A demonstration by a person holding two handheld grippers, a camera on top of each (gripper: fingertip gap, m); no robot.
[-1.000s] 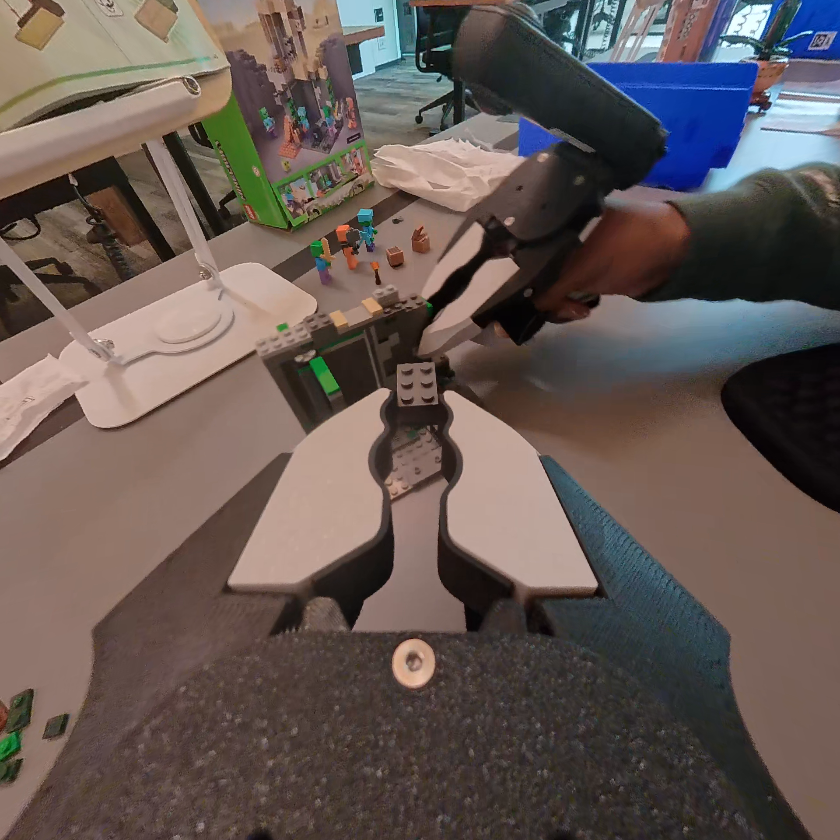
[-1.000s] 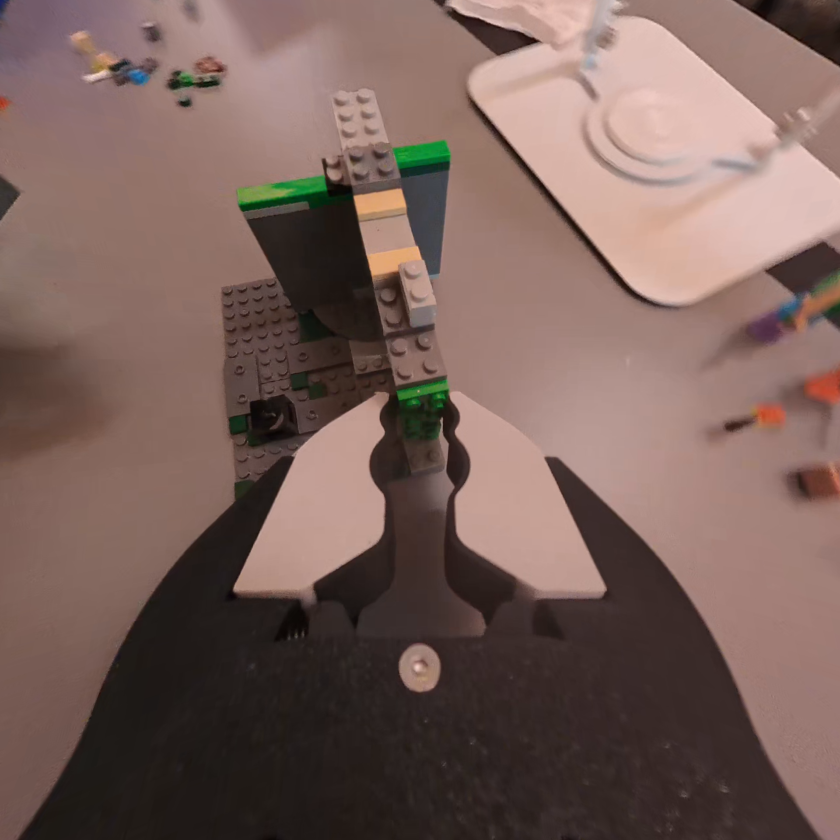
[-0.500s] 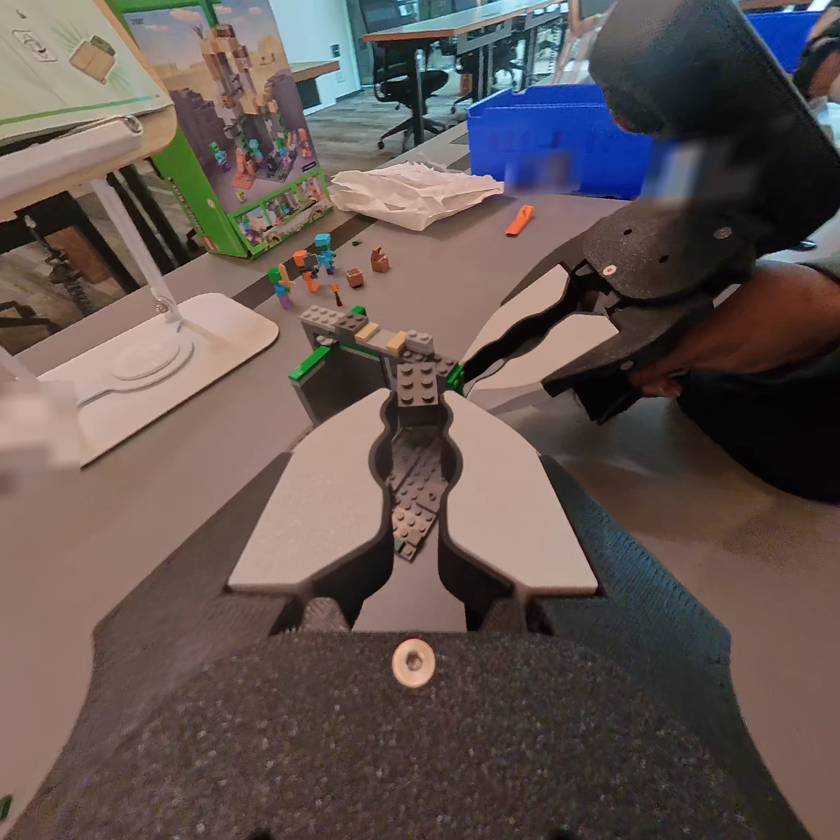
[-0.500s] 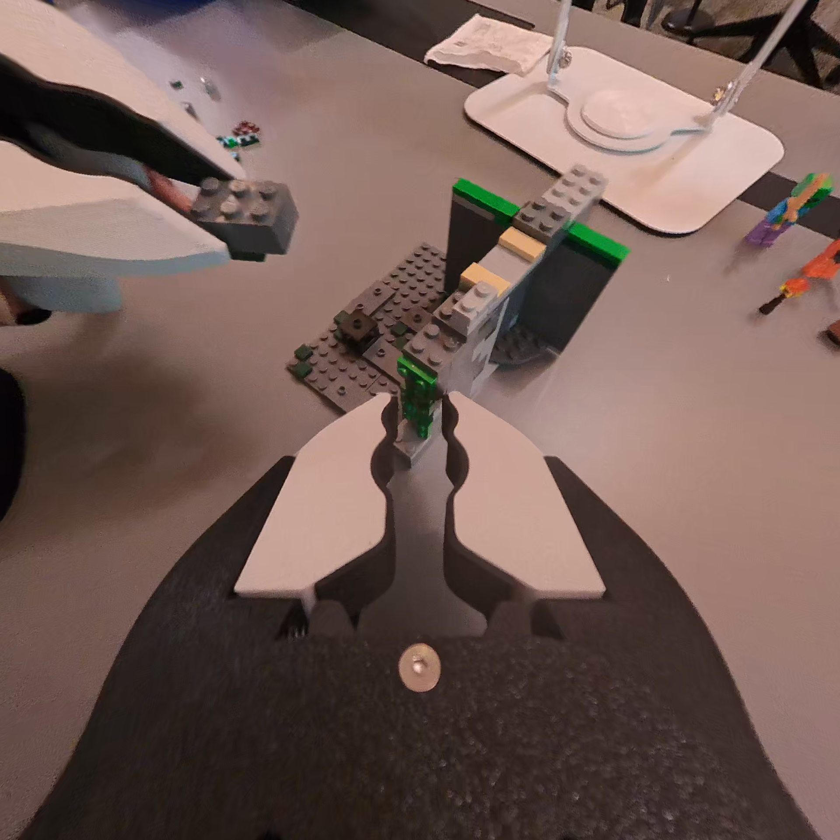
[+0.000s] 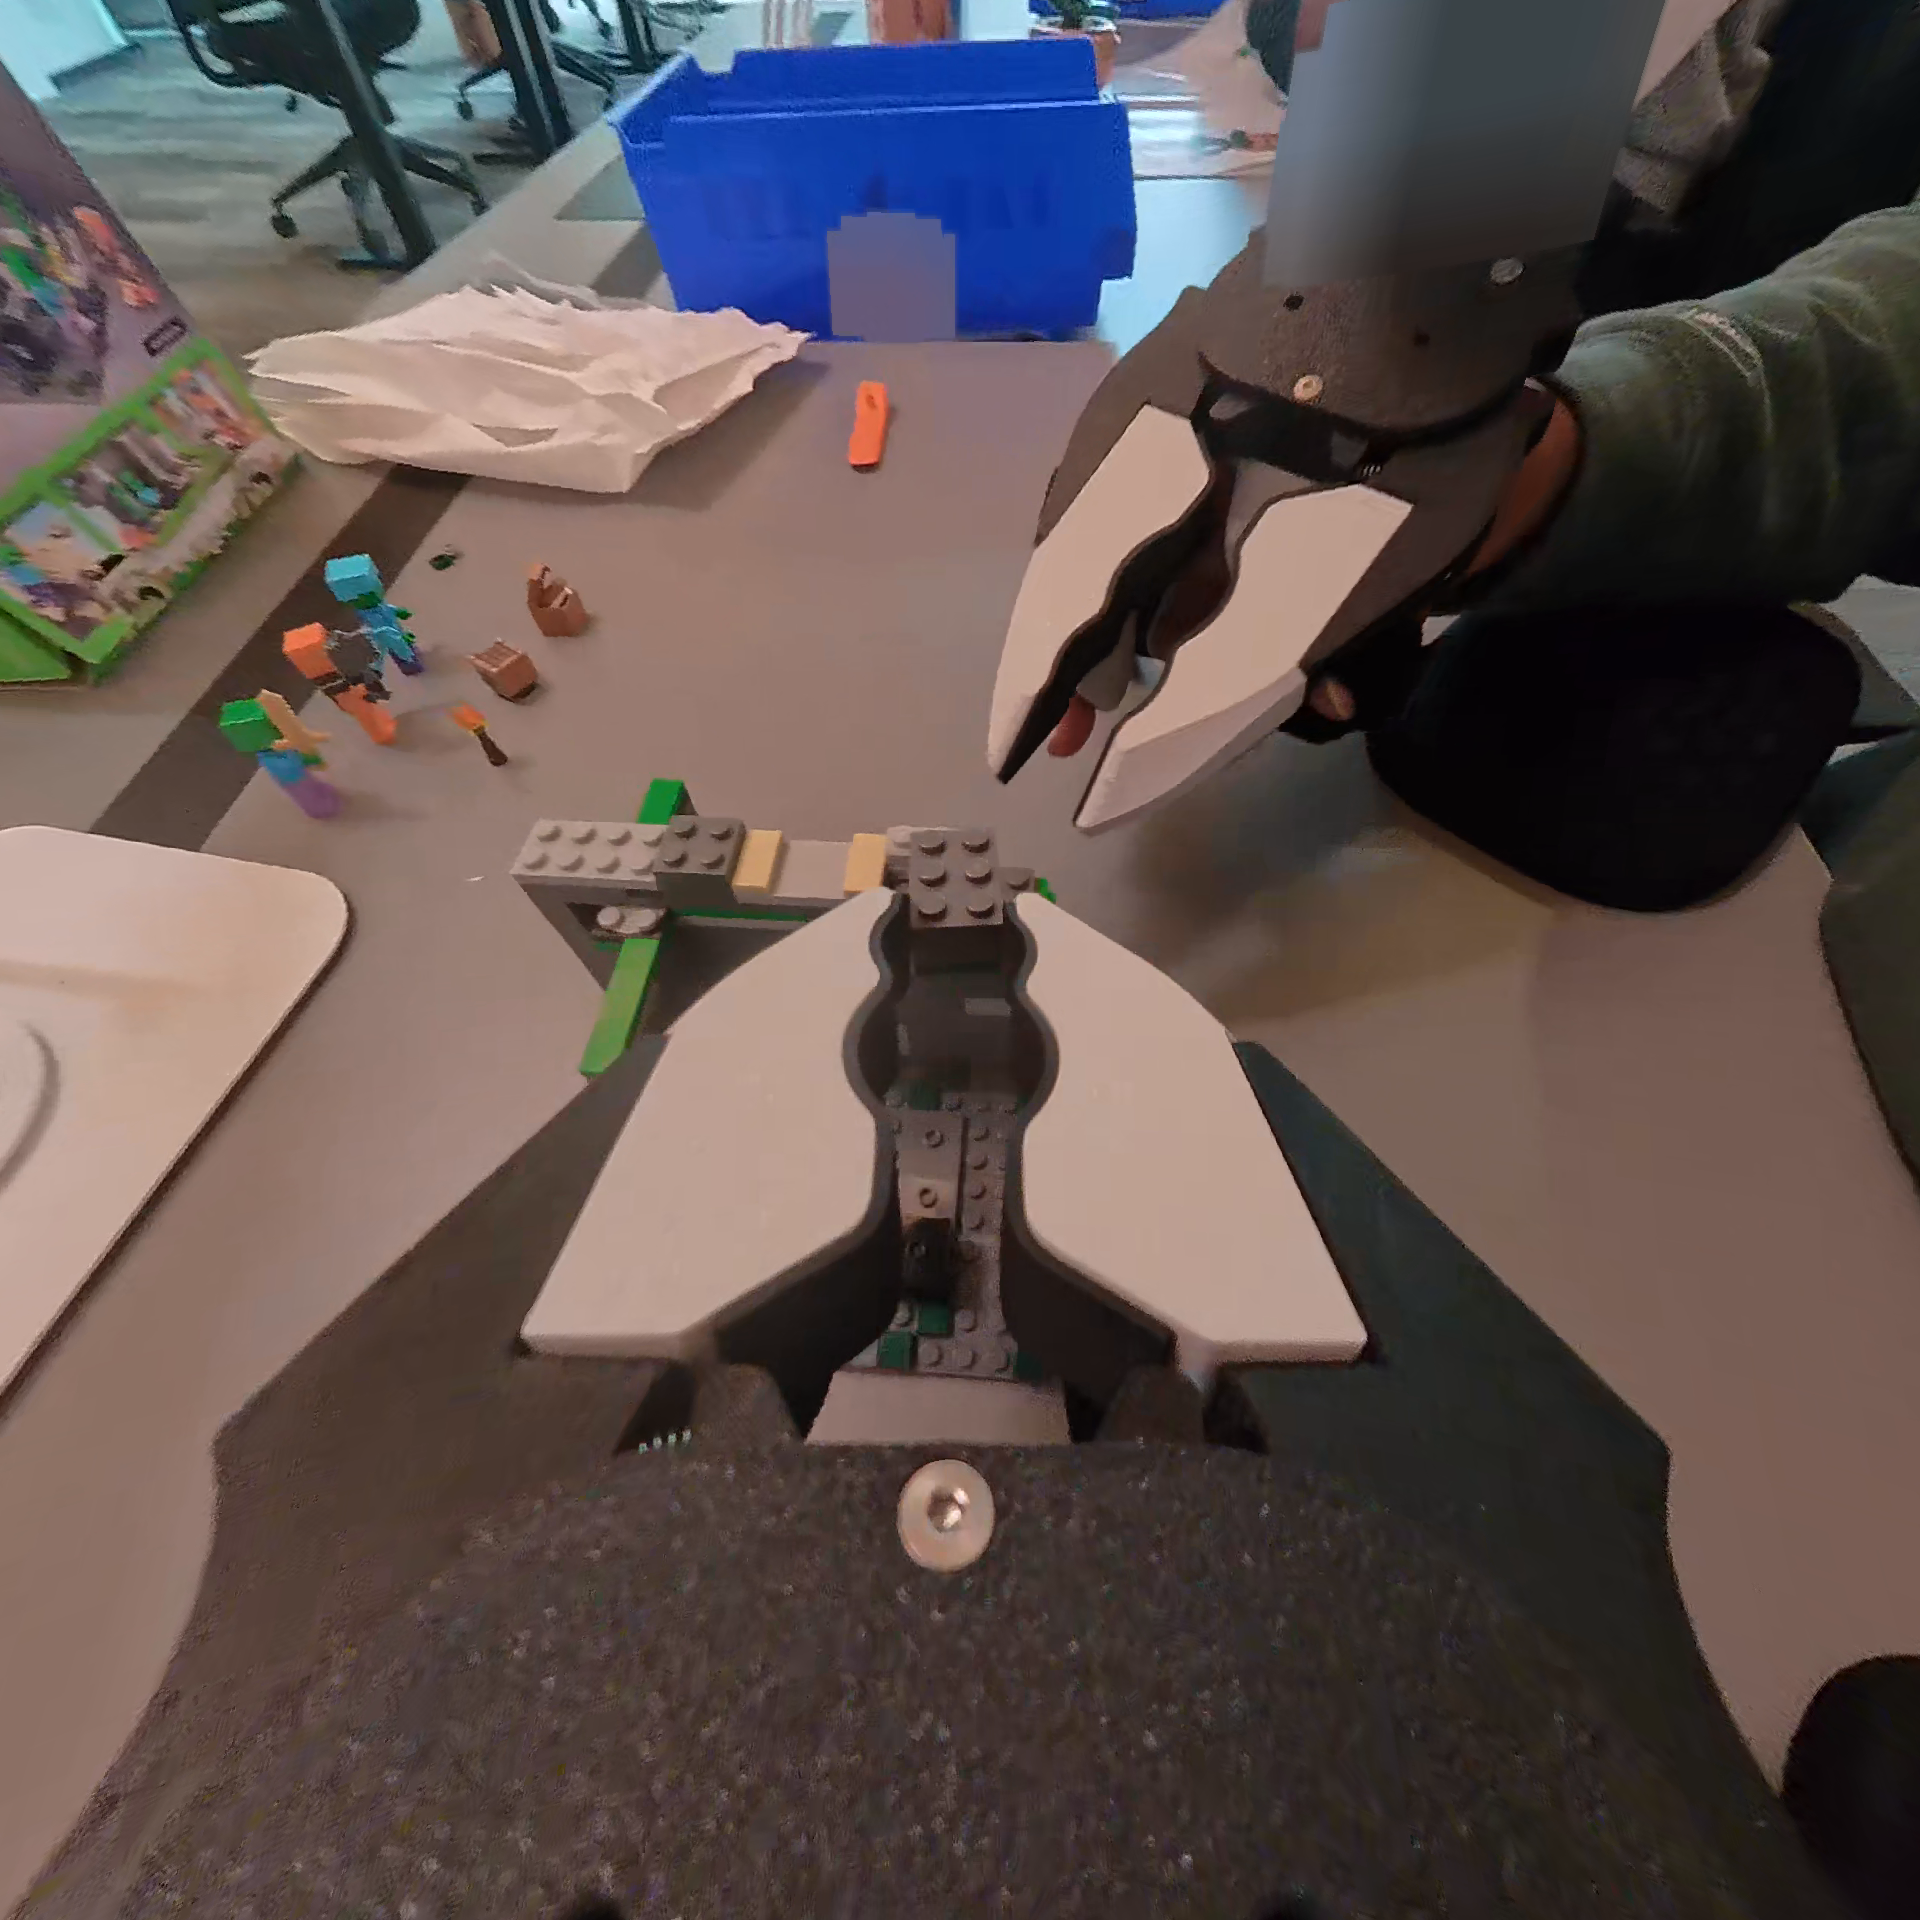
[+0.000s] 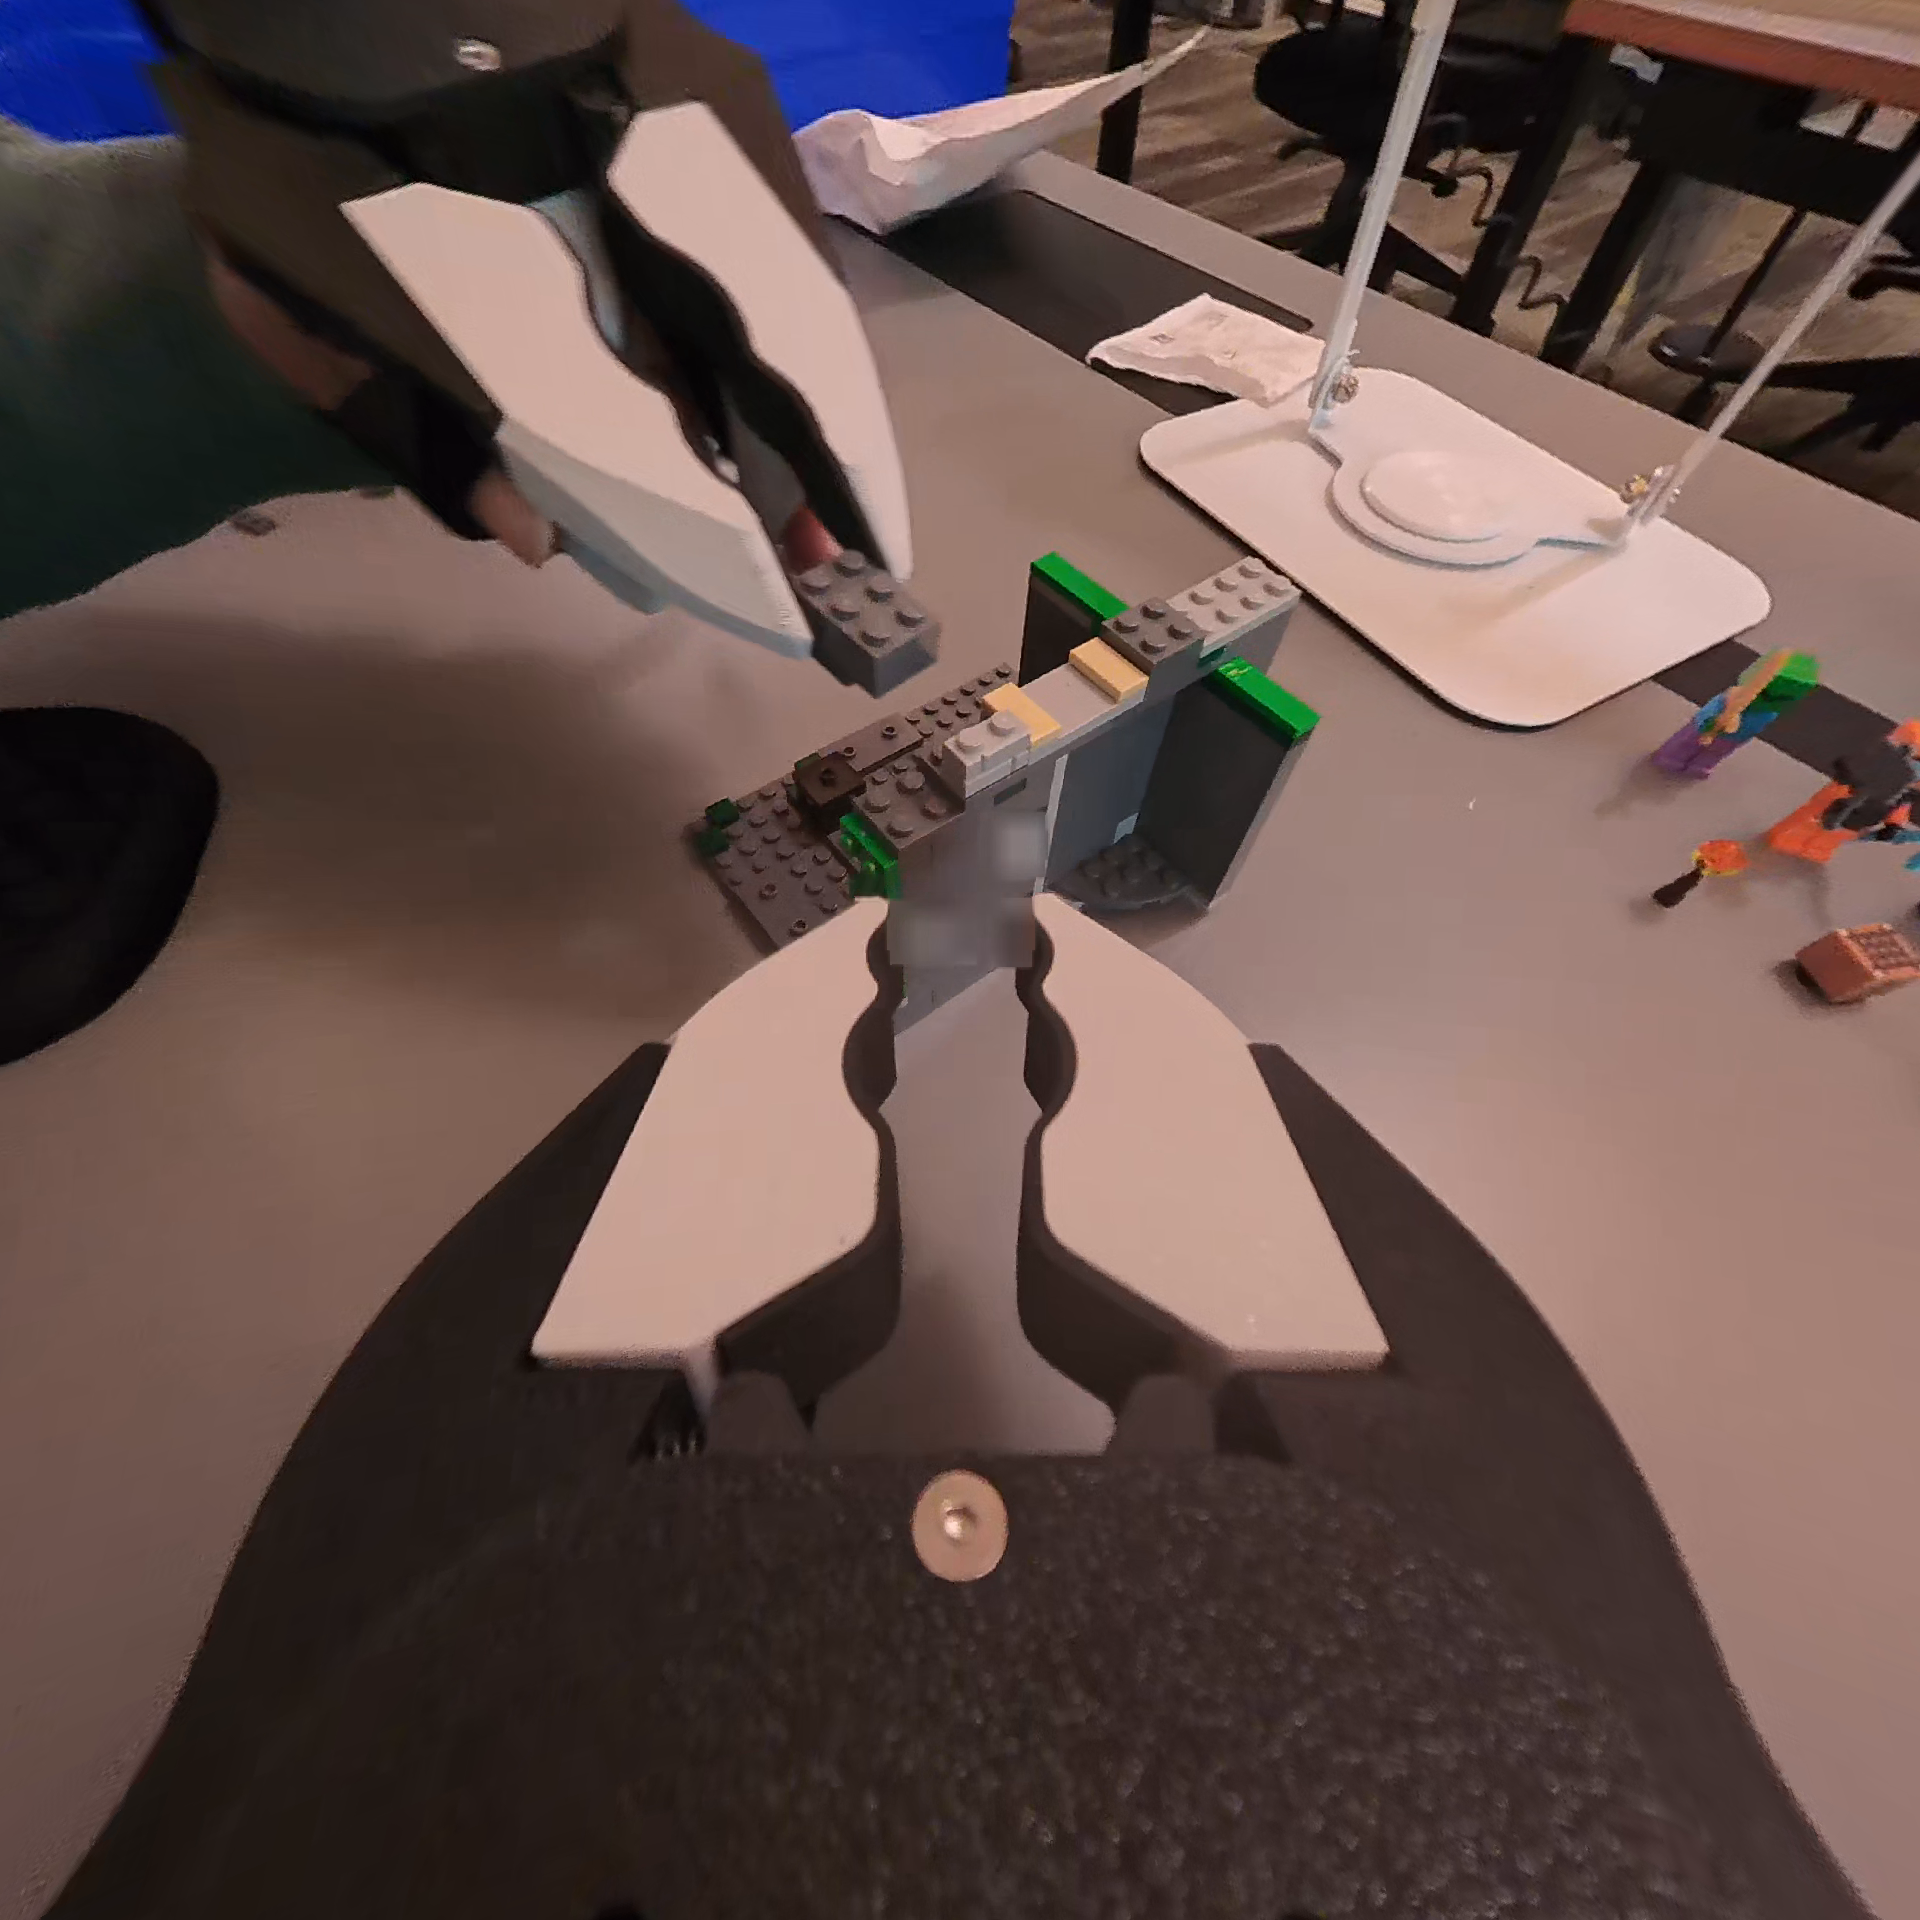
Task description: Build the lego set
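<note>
The part-built lego model (image 5: 727,862) is a grey wall with tan tiles and green edges on a dark studded baseplate (image 6: 779,852). My left gripper (image 5: 954,904) is shut on a dark grey 2x3 brick (image 5: 954,878), held just above the wall's right end. In the right wrist view that gripper (image 6: 847,613) and its brick (image 6: 868,623) hover over the baseplate, left of the wall (image 6: 1091,748). My right gripper (image 6: 956,914) is slightly open and empty. In the left wrist view it (image 5: 1044,800) hangs in the air up and right of the model, clear of it.
Several minifigures (image 5: 343,665) and small brown pieces (image 6: 1860,961) lie past the model. A white stand base (image 6: 1455,540) sits beside it. Farther back are white paper bags (image 5: 520,384), an orange tool (image 5: 869,421), a blue bin (image 5: 883,177) and the set's box (image 5: 94,499). The tips of one gripper are about 6 cm away from the tips of the other.
My right gripper has let go of the model's green end and drawn back up and away. My left gripper has carried the dark grey brick over the wall's top.
</note>
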